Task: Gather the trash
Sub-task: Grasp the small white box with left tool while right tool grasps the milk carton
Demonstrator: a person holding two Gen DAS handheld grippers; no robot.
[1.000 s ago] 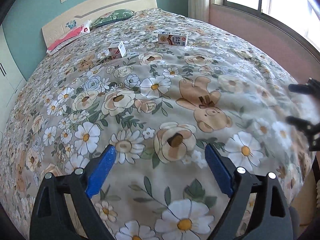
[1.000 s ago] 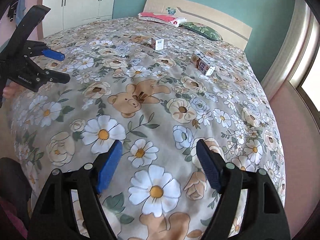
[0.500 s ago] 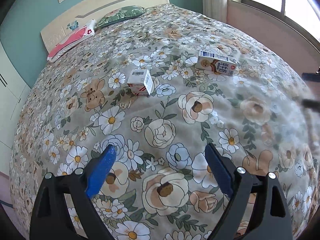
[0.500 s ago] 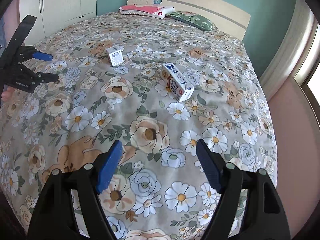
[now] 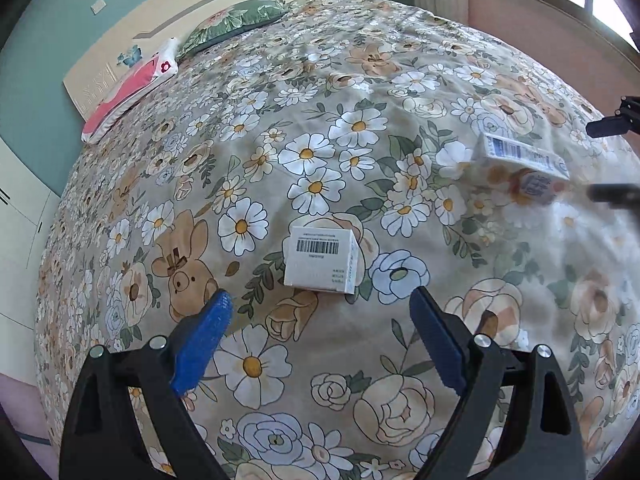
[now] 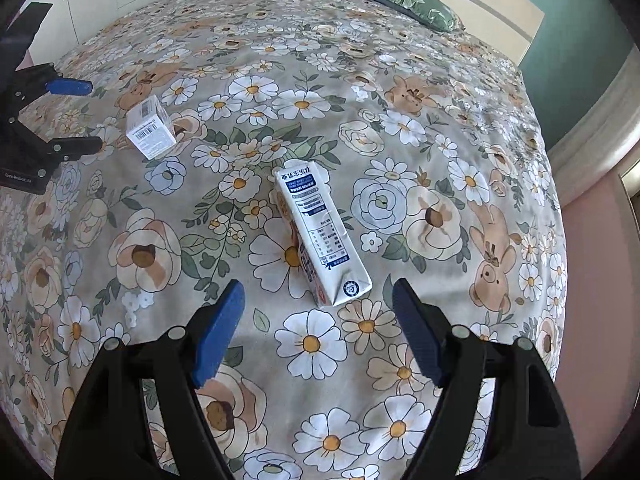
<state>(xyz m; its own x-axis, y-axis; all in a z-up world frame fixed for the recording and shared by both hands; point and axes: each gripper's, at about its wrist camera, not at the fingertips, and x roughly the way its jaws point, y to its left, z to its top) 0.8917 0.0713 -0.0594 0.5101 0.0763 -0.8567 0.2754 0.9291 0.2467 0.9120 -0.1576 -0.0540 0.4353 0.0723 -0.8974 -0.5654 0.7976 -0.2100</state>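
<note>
Trash on the bed (image 5: 360,80) counts two pieces: one small white box (image 5: 320,258) with a barcode and one milk carton (image 6: 322,236) lying on its side. In the left wrist view the carton (image 5: 520,170) is blurred near the right edge, its print unreadable there. The left tool (image 5: 318,340) hangs wide open just short of the box, holding nothing; the right tool (image 6: 318,330) gapes equally, empty, just before the carton's end. Two pillows (image 5: 132,88) lie at the headboard.

Box (image 5: 320,260) left of carton (image 6: 320,232), on bed (image 6: 440,120)
</note>
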